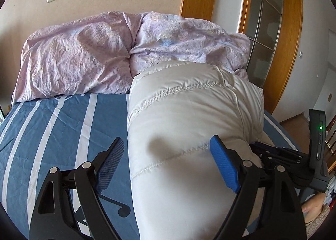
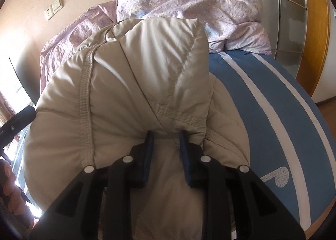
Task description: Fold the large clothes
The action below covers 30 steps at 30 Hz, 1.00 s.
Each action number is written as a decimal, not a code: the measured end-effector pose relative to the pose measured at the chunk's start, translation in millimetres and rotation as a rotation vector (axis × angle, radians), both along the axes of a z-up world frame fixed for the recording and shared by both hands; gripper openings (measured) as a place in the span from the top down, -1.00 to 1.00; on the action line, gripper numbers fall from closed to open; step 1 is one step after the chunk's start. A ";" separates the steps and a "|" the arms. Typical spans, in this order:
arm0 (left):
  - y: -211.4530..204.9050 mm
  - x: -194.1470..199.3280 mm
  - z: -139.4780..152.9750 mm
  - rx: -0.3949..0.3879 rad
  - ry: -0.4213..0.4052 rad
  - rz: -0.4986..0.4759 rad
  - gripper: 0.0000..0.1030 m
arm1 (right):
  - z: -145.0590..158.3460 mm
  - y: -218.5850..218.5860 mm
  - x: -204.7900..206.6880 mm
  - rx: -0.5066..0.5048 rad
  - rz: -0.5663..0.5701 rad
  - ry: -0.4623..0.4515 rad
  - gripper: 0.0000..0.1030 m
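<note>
A white padded jacket [image 1: 189, 118] lies folded into a thick bundle on the blue striped bed sheet [image 1: 63, 126]. In the left wrist view my left gripper [image 1: 168, 156] stands open just above the bundle's near left part. Its left finger is over the sheet and its right finger is over the fabric, and neither pad presses. In the right wrist view the same jacket [image 2: 130, 84] looks beige in shadow. My right gripper [image 2: 167, 149] is shut on a bunched fold at the near edge, and the fabric puckers between the two blue pads.
A crumpled lilac duvet [image 1: 88, 55] is piled at the head of the bed against the wall. A wooden door frame [image 1: 287, 51] with glass panels stands at the right. A person's hand [image 2: 8, 179] shows at the left edge. Striped sheet [image 2: 273, 97] lies bare right of the jacket.
</note>
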State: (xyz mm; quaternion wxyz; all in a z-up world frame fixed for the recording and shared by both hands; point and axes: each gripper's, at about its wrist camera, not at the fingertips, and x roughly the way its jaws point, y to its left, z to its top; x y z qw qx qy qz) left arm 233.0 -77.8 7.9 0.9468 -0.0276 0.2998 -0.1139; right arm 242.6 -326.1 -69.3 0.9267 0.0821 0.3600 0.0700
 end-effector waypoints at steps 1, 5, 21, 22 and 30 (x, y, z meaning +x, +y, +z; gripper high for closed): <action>-1.7 0.3 0.0 0.006 -0.002 -0.002 -0.64 | -0.9 -1.2 0.7 -0.004 -0.006 0.003 0.50; -12.6 11.1 -4.2 0.036 0.013 -0.025 -0.65 | 7.5 4.3 -2.9 -0.054 -0.031 -0.012 0.41; -22.8 25.9 -8.5 0.053 0.022 -0.012 -0.66 | 58.4 25.0 15.1 -0.090 -0.064 -0.185 0.18; -23.1 27.3 -9.2 0.051 0.024 -0.008 -0.66 | 56.5 27.2 17.1 -0.104 -0.064 -0.187 0.17; -30.4 38.1 -16.7 0.057 0.037 0.000 -0.74 | 30.7 22.3 35.3 -0.130 -0.072 -0.141 0.13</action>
